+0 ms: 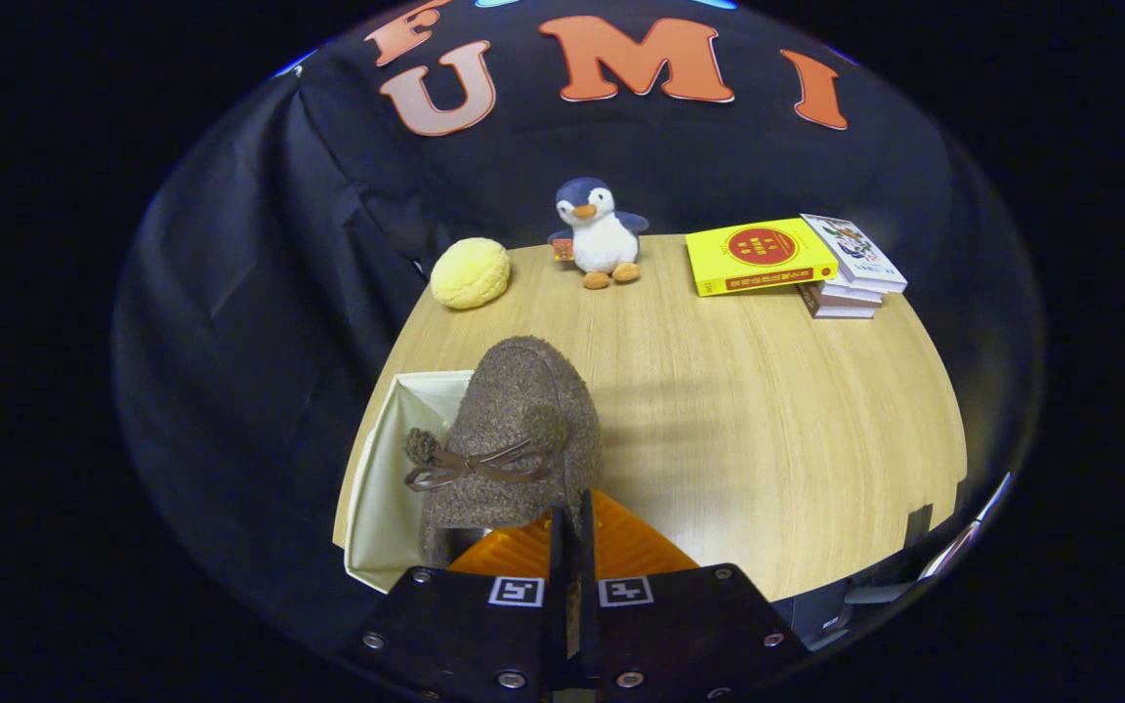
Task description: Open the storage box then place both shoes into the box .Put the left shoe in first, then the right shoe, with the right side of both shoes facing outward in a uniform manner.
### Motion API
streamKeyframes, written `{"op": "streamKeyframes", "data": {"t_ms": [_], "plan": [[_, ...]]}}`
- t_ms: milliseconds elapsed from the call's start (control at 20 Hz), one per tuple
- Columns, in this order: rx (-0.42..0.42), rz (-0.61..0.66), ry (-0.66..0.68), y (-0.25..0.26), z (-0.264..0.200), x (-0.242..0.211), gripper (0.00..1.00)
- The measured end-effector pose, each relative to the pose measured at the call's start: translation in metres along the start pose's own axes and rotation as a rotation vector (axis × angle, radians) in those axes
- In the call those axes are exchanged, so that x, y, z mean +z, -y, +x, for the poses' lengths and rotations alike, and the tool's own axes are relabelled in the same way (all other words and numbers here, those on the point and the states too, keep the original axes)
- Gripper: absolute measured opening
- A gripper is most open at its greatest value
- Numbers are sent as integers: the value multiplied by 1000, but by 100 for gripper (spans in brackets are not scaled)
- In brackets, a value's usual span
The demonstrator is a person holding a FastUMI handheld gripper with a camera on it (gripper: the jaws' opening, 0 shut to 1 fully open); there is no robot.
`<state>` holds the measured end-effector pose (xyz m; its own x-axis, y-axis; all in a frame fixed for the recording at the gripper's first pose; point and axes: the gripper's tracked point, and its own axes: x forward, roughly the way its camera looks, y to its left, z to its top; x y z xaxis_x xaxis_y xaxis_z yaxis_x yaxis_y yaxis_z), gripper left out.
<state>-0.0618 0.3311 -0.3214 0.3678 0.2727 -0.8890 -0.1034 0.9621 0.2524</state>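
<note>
Here the step in hand is judged to be carrying a shoe [512, 430] to the storage box [389, 478] and lowering it in; which of the two shoes this is cannot be told from this view. The shoe is a brown fuzzy slipper with a thin bow and pompoms on its upper, held just ahead of the fingers with its toe pointing away from the camera, over the near right part of the open cream box, which stands at the left edge of the wooden table [748, 410]. To do the step well, keep the shoe level, centre it over the box opening before descent, turn it so that its right side faces outward as the task demands, and release only once the sole rests on the box floor. The gripper [572, 547] has its fingers pressed almost together, with only a thin slit between them, pinching the rear edge of the shoe. A plush penguin [598, 234], a yellow round object [470, 273] and a stack of books [797, 262] stand well beyond, at the far edge of the table
</note>
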Motion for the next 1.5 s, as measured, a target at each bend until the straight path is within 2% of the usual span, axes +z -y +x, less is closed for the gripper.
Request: {"op": "streamKeyframes", "data": {"t_ms": [200,500,750,1000,1350,1500], "plan": [[8,-35,-5,-34,17,-3,6],[-61,-55,-68,-39,56,-29,7],[17,-24,-67,-47,42,-28,14],[73,-6,52,-21,2,7,21],[54,-19,359,74,-76,84,37],[68,18,506,118,-122,110,46]]}}
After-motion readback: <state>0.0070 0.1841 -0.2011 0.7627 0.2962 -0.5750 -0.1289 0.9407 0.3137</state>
